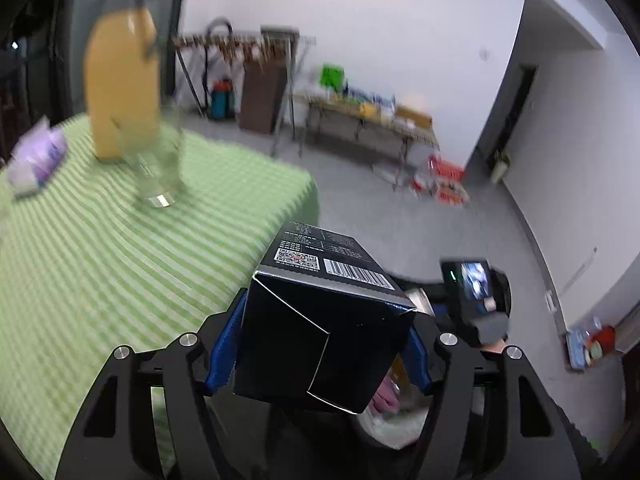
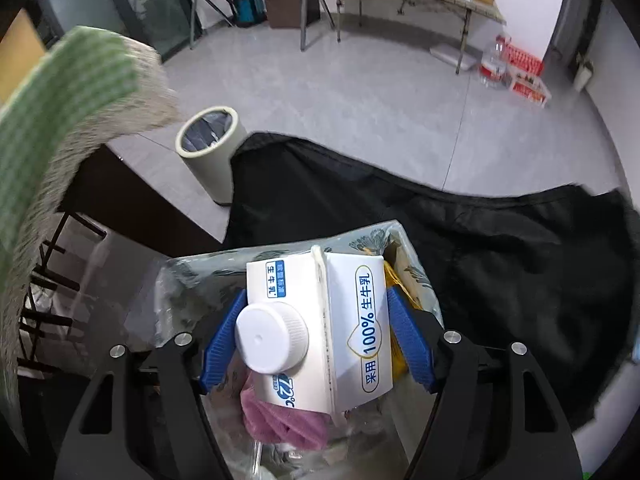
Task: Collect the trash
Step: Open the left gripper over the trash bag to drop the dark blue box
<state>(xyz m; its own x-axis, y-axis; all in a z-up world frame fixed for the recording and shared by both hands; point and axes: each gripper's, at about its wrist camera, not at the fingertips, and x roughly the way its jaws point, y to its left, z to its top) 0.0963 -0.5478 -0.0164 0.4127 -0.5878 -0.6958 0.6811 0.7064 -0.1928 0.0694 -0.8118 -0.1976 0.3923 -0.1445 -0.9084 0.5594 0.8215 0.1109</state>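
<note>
My left gripper (image 1: pixel 320 344) is shut on a black carton box (image 1: pixel 324 332) with a barcode, held past the edge of the green striped table (image 1: pixel 100 280). Below it shows the rim of a lined trash bin (image 1: pixel 392 428) with pink waste inside. My right gripper (image 2: pixel 318 340) is shut on a white milk carton (image 2: pixel 320 328) with a white screw cap, its blue pads (image 2: pixel 222 340) pressing both sides. The carton hangs directly over the clear-lined trash bin (image 2: pixel 188 280), which holds pink (image 2: pixel 280 420) and yellow waste. The right gripper's body (image 1: pixel 476 292) appears in the left wrist view.
On the table stand an orange juice bottle (image 1: pixel 120 76), a clear glass (image 1: pixel 156 164) and a purple tissue pack (image 1: pixel 36 160). A beige cylindrical bin (image 2: pixel 210 148) stands on the floor beside black fabric (image 2: pixel 480 240). A cluttered folding table (image 1: pixel 372 116) and red crates (image 2: pixel 520 68) sit far back.
</note>
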